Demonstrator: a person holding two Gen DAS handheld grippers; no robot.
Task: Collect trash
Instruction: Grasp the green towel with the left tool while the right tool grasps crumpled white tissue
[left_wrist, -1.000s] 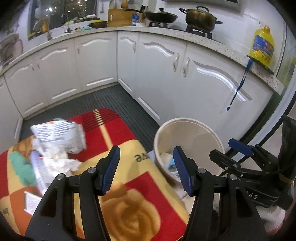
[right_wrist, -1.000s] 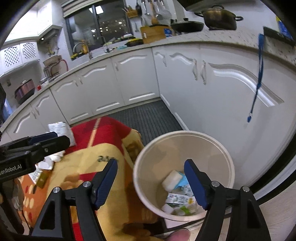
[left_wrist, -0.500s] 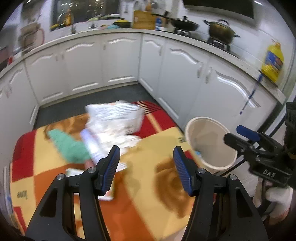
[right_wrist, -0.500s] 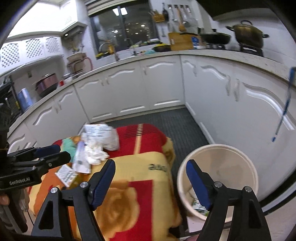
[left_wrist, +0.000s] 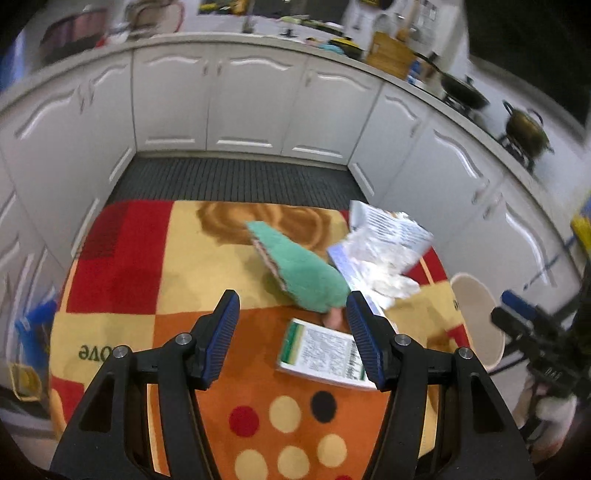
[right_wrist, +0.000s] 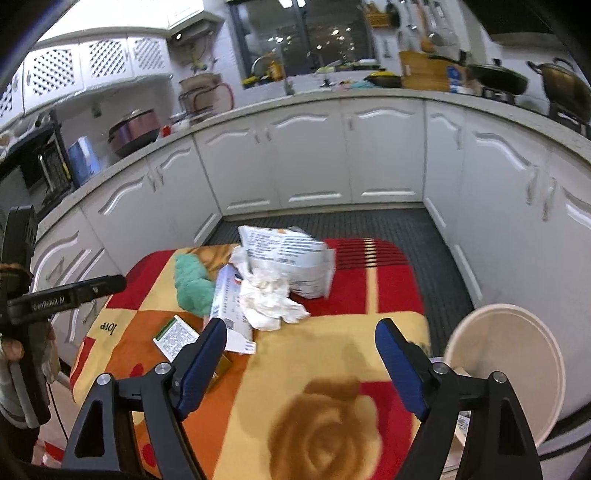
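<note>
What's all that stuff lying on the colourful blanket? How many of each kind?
Printed packages: 3, namely the crinkled bag, the long white-and-blue packet and the small green-edged box
Crumpled tissue wad: 1
Green fuzzy cloth: 1
Total: 5

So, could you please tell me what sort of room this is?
A home kitchen, most likely: white cabinets under a curved countertop, and a brass pot and a wok on a stove.
</note>
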